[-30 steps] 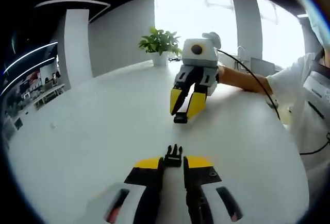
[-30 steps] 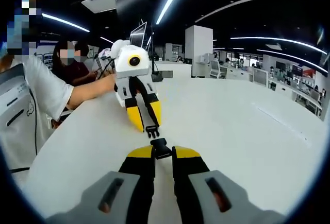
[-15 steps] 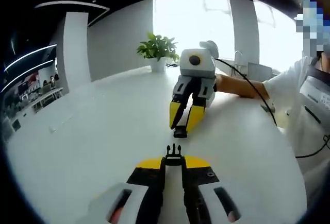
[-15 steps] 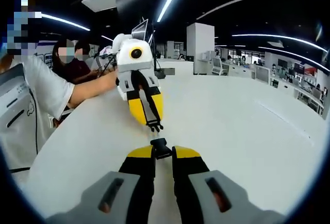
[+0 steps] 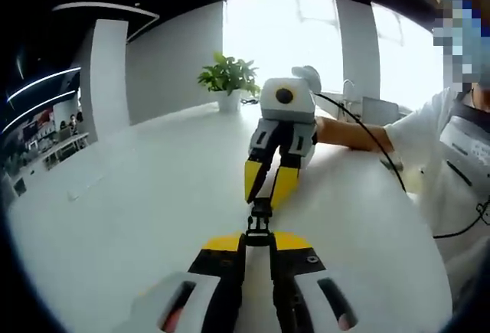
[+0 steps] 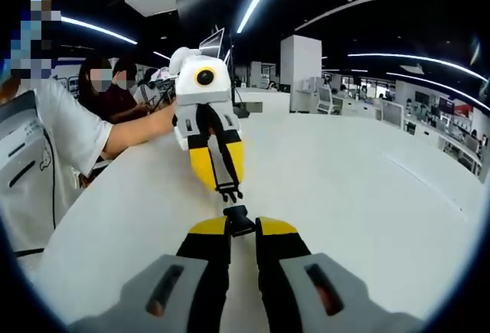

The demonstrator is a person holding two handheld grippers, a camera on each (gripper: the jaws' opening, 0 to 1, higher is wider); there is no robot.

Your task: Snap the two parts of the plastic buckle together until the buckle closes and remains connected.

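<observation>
Black plastic halves sit tip to tip: my left gripper (image 5: 259,241) clamps the pronged buckle half (image 5: 257,231), my right gripper (image 6: 242,227) clamps the socket half (image 6: 238,218) at 12 o'clock. Next: a straight push until it clicks. Potted plant (image 5: 226,80) at 11 o'clock poses no obstruction.

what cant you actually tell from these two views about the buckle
- Left gripper view: whether the pronged buckle half has entered the socket half; they overlap, too small to tell.
- Right gripper view: a small gap seems to separate the halves, prongs and socket; engagement unclear.
- Both halves' rear parts are hidden between the closed jaws.
</observation>
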